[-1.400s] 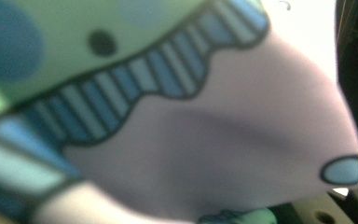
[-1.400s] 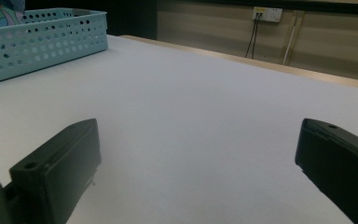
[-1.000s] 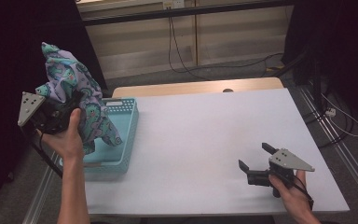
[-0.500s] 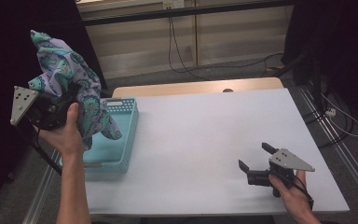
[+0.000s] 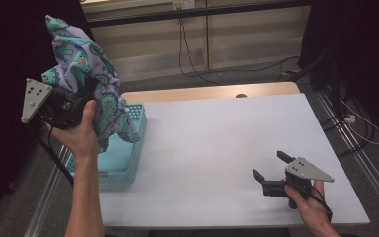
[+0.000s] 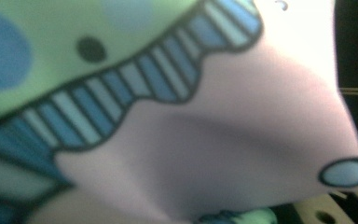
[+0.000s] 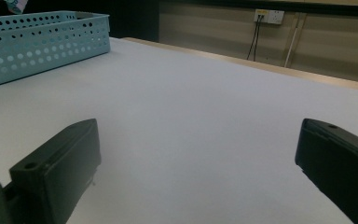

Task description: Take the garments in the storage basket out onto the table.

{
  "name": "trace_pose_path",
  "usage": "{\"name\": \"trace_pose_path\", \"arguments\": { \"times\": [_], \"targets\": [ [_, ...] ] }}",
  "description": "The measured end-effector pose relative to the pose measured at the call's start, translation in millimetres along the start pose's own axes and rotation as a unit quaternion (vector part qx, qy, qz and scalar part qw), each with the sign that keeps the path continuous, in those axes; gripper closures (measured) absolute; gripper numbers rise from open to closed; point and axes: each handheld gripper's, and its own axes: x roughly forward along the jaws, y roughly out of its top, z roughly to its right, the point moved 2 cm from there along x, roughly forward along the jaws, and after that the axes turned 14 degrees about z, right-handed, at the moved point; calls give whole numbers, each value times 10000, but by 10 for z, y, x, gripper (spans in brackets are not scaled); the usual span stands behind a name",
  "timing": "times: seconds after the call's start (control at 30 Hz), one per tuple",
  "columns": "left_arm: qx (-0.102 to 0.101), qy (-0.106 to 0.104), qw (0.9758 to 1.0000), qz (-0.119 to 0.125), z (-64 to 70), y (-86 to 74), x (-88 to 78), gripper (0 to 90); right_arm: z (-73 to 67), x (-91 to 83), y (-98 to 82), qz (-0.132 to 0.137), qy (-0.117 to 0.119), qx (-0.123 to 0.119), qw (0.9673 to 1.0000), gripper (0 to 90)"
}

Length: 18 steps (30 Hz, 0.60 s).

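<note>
White table (image 5: 217, 143), beige wall (image 5: 237, 44), dark surroundings.

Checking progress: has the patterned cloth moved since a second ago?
Yes. The patterned cloth has risen and drifted left, away from the blue basket.

Left gripper (image 5: 81, 96): black boxy body, grey three-cornered plate on top with small dark holes near corners, black cable trailing from underside. Left hand (image 5: 81, 133) and forearm bare, no sleeve.

Right gripper (image 5: 271, 170): same build, black body, grey triangular plate dotted with dark holes, two black jaws. Right gripper view: jaws matte black, blocky, rounded edges, small round hole near top of left one. Right hand (image 5: 308, 205) bare; thin dark cable or strap at wrist.
</note>
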Motion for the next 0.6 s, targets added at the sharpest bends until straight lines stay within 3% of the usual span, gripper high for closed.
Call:
{"name": "trace_pose_path", "arguments": {
  "times": [0.37, 0.6],
  "targets": [
    [-209, -305, 9993, -45, 268, -29, 215, 689, -3, -1, -1, -11, 21, 0, 10000, 0],
    [-303, -555, 9977, -225, 450, -129, 342, 689, -4, -2, -1, -9, 24, 6, 10000, 0]
  ]
}}
